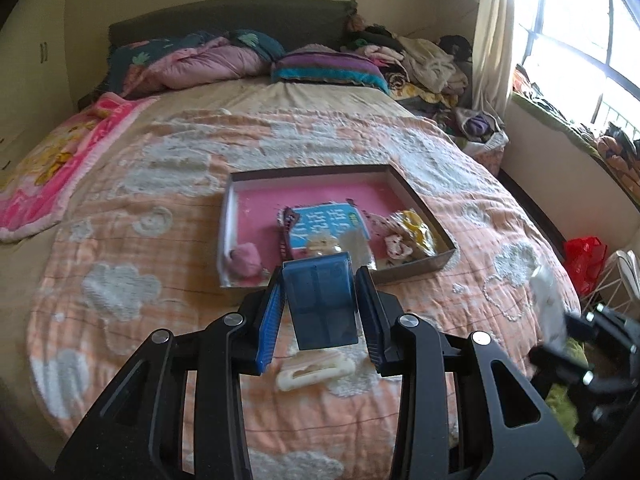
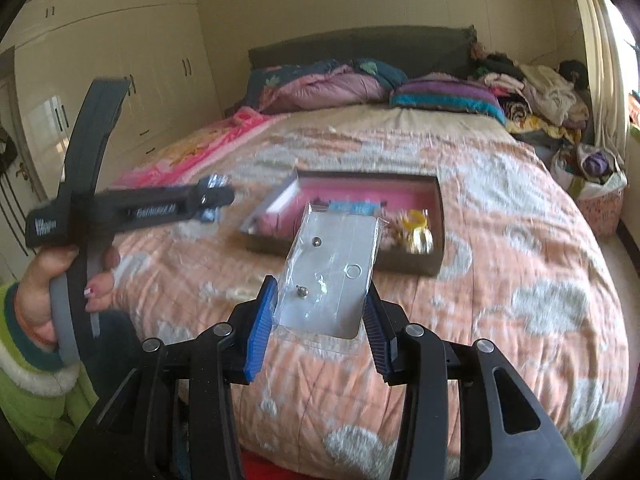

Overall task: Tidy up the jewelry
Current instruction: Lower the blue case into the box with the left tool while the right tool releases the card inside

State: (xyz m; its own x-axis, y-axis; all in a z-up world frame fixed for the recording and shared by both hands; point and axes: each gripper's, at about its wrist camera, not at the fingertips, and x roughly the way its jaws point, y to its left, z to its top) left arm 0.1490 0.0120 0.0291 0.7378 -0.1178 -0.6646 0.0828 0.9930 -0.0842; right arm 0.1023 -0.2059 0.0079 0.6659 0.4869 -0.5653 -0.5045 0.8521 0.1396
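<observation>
Left tool [image 1: 320,304] angled down over bed [image 1: 168,248], clamped on blue compartment box [image 1: 322,300]. Right tool [image 2: 320,312] tilted down, gripping clear earring packet [image 2: 332,276]. Shallow tray [image 2: 434,236] on bed beyond.

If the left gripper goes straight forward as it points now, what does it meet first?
Probably the open box, near its front wall and the items inside it. The left gripper already holds a blue case; depth is unclear.

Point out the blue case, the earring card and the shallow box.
blue case [image 1: 322,304]: left wrist view, middle of its lid.
earring card [image 2: 334,268]: right wrist view, middle of the card.
shallow box [image 1: 418,200]: left wrist view, right wall.
</observation>
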